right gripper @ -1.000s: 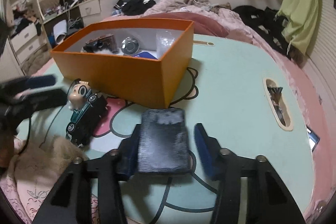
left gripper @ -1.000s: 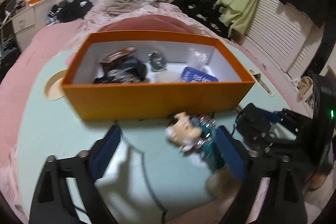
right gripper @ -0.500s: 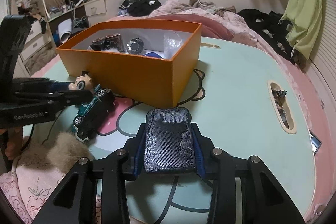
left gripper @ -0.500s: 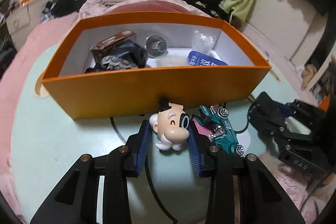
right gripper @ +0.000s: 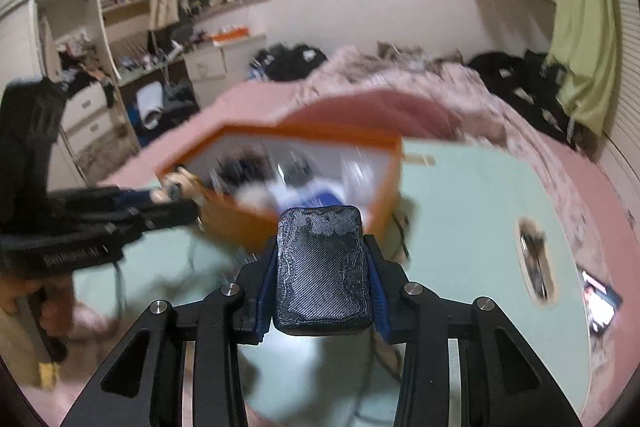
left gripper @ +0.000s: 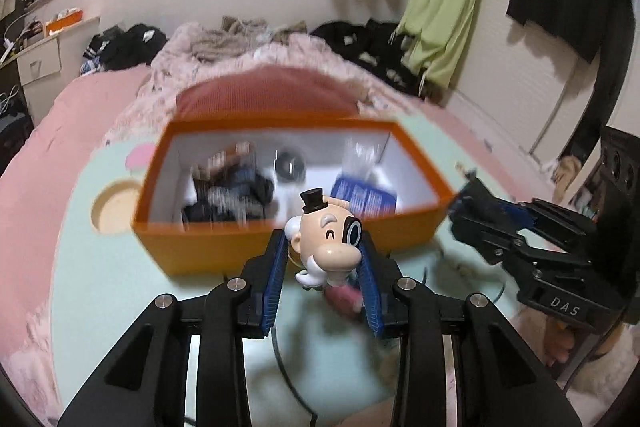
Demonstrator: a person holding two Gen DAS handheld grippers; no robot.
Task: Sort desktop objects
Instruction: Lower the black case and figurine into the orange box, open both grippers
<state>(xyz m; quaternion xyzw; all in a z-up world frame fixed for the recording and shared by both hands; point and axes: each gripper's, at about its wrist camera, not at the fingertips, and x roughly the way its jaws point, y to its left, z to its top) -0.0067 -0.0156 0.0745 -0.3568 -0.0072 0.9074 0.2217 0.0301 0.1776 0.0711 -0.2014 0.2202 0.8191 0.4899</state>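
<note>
Both my tools hold something near the orange box (left gripper: 288, 251).
My left tool (left gripper: 324, 267) is clamped on the cartoon figurine (left gripper: 326, 239); my right tool (right gripper: 322, 275) on the dark pouch (right gripper: 322, 267).

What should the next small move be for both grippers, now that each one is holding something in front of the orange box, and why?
Probably carry both forward over the orange box. The left gripper is clamped on the cartoon figure, the right gripper on the dark textured case, and the box sits open just ahead with other sorted items inside.
</note>
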